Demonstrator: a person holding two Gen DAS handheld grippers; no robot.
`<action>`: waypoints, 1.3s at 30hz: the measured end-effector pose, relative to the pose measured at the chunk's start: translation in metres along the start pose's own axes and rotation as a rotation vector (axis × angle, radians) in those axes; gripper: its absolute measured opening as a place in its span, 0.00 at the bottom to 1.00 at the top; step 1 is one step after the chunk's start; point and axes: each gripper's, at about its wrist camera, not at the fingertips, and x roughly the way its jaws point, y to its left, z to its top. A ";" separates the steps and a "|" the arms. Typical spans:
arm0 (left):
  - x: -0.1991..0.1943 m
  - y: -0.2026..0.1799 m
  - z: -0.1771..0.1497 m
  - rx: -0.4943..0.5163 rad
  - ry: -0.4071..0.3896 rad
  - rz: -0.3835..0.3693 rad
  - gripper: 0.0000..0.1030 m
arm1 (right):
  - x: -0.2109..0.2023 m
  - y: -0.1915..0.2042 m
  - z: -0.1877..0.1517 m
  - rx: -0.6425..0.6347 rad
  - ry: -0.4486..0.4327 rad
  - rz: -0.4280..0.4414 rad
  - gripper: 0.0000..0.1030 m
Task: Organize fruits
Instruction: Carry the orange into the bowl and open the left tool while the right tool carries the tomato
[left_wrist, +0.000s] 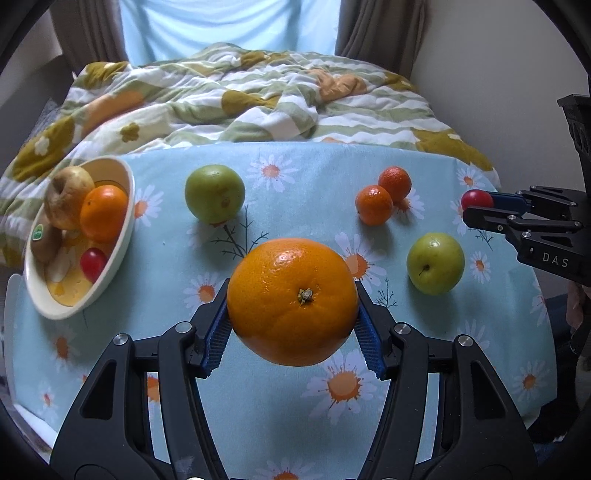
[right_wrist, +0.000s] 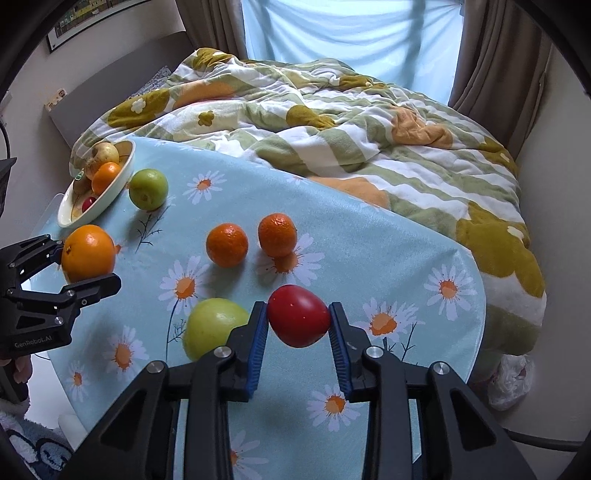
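Observation:
My left gripper (left_wrist: 293, 321) is shut on a large orange (left_wrist: 292, 301) and holds it above the daisy tablecloth (left_wrist: 295, 413). It also shows in the right wrist view (right_wrist: 88, 253). My right gripper (right_wrist: 298, 325) is shut on a small red tomato (right_wrist: 298, 315), seen at the right edge of the left wrist view (left_wrist: 476, 199). A cream bowl (left_wrist: 122, 236) at the far left holds an apple, an orange, a kiwi and a red tomato. Two green apples (left_wrist: 215, 194) (left_wrist: 436, 263) and two tangerines (left_wrist: 373, 205) (left_wrist: 394, 183) lie on the cloth.
A rumpled flowered quilt (left_wrist: 258, 99) on a bed lies right behind the table. Curtains and a bright window stand beyond it. A plastic bag (right_wrist: 511, 380) lies on the floor at the right of the table.

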 end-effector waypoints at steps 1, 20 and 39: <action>-0.005 0.002 0.000 -0.002 -0.007 -0.001 0.64 | -0.004 0.003 0.001 0.000 -0.005 0.000 0.30; -0.075 0.104 0.002 0.030 -0.063 -0.021 0.64 | -0.032 0.127 0.040 0.040 -0.064 0.031 0.30; -0.039 0.234 0.007 0.101 -0.025 -0.026 0.64 | 0.019 0.237 0.079 0.107 -0.052 0.046 0.30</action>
